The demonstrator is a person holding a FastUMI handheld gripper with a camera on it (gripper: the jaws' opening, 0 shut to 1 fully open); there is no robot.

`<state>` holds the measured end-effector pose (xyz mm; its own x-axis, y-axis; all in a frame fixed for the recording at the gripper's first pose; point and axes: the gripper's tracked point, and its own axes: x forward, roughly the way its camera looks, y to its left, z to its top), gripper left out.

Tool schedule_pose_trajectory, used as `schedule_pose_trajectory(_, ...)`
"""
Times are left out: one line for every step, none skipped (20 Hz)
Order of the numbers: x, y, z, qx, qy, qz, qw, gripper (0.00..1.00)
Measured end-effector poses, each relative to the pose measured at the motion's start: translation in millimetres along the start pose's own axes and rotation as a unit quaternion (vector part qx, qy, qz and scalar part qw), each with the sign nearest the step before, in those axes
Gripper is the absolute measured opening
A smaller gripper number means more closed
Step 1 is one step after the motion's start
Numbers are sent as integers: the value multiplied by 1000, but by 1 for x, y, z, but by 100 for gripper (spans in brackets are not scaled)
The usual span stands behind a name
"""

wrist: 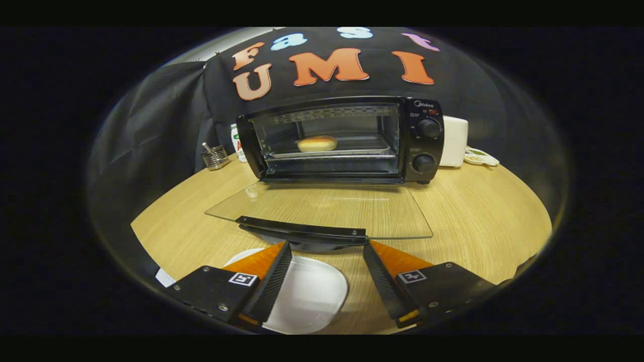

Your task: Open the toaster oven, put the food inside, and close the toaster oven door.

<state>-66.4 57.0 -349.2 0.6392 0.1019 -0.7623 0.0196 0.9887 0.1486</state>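
The black toaster oven (342, 138) stood at the back of the light wooden table (478, 211), its clear glass door (322, 208) folded fully down and lying flat out toward the camera. Inside, a golden-brown bread roll (317, 144) sat on the metal tray (352, 148) in the oven's cavity, toward its left side. The door's black bar handle (302, 229) ran along its near edge, just ahead of the fingertips. The gripper (327, 246) had its fingers spread apart, holding nothing, their tips close to the handle's two ends; whether they touched it could not be told. Under the left finger and in the gap between the fingers lay an empty white rounded plate (312, 296) on the table. Left of the oven stood a small wire mesh holder (216, 157) with a utensil in it, and to the oven's right a white boxy appliance (454, 141).
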Motion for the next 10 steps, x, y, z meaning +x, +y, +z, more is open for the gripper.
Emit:
schedule_pose_trajectory(-2,0,5,0,-7,2,1000,86)
schedule_pose_trajectory(-4,1,11,-1,-14,6,1000,86)
schedule_pose_trajectory(-5,2,15,-6,-20,12,1000,86)
schedule_pose_trajectory(-6,2,21,-8,-26,15,1000,86)
schedule_pose_trajectory(-7,2,26,-10,-33,18,999,86)
schedule_pose_trajectory(-8,2,32,-14,-41,21,999,86)
schedule_pose_trajectory(-8,2,37,-15,-45,24,999,86)
schedule_pose_trajectory(-8,2,40,-14,-44,31,998,86)
schedule_pose_trajectory(-8,3,41,-9,-40,41,998,86)
schedule_pose_trajectory(-9,4,44,0,-37,52,998,86)
